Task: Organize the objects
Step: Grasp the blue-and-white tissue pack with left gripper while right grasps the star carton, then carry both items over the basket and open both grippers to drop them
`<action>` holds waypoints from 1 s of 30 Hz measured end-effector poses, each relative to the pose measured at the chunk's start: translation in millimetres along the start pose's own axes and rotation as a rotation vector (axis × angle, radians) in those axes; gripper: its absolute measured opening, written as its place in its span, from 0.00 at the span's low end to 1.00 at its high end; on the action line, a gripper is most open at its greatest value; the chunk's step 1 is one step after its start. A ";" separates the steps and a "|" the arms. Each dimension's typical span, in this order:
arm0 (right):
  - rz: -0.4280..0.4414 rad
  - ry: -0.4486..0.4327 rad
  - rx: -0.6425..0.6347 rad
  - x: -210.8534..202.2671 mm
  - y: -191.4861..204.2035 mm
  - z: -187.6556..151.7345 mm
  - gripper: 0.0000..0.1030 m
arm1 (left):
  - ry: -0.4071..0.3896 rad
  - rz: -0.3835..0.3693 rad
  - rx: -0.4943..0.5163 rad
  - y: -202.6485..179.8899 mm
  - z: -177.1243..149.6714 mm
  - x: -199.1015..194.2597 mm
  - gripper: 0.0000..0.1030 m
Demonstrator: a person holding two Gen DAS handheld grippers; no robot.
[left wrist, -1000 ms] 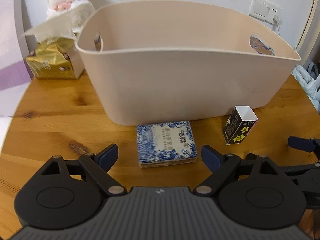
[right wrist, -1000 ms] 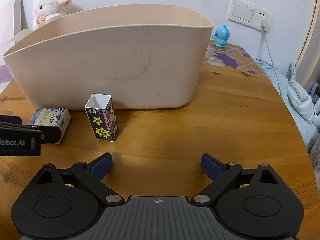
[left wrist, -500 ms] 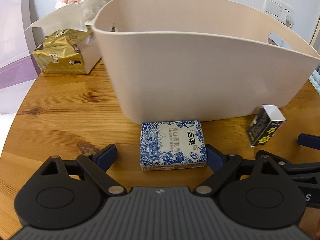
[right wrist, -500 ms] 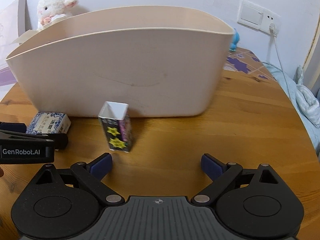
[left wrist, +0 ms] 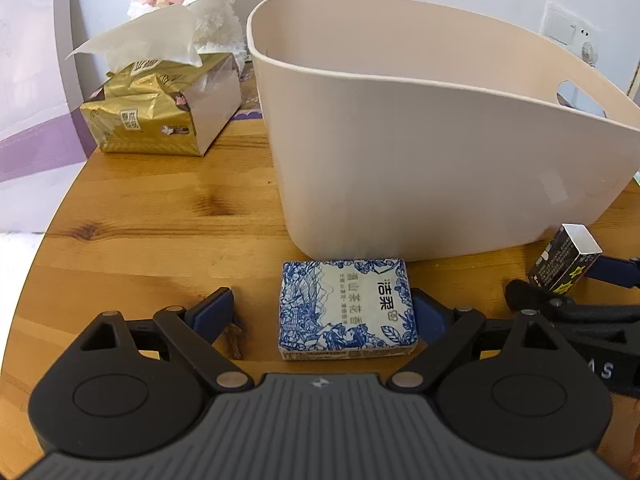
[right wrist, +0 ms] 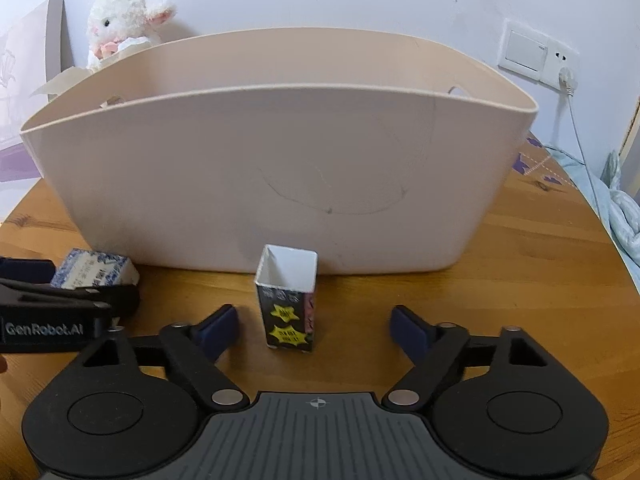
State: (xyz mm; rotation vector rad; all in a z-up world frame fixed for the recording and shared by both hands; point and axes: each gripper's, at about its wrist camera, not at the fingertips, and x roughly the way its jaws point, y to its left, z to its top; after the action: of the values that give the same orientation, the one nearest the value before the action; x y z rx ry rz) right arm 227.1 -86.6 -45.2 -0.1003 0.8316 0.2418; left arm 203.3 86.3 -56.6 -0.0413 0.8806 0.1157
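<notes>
The blue-and-white tissue pack (left wrist: 347, 310) carries the large characters "洁柔", with smaller print beside them too fine to read. The left gripper (right wrist: 44, 328), seen from the right wrist, bears "GenRobot.AI" in white. Print on the black carton's (right wrist: 289, 312) yellow stars is illegible.

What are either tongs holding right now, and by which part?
Nothing. Left tongs are open around the blue-and-white tissue pack; right tongs are open around the small black carton. Neither has closed.

Black tool (right wrist: 314, 330), blue fingertips (right wrist: 218, 330)
</notes>
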 end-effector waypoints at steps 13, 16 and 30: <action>0.016 -0.013 0.019 -5.2 -1.9 4.6 0.21 | -0.014 -0.031 0.030 -6.5 -2.7 -8.8 0.63; 0.033 -0.002 0.026 -8.7 -4.0 2.5 0.21 | -0.008 -0.027 0.042 -8.6 -6.0 -13.6 0.62; 0.079 -0.070 -0.007 -72.3 -6.5 2.7 0.21 | -0.095 -0.032 0.149 -14.1 -16.6 -71.2 0.62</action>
State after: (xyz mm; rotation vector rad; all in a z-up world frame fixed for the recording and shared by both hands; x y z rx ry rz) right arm 183.9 -104.9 10.2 -0.0650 0.7656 0.3211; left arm 147.3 64.9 -12.5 0.0889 0.7912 0.0215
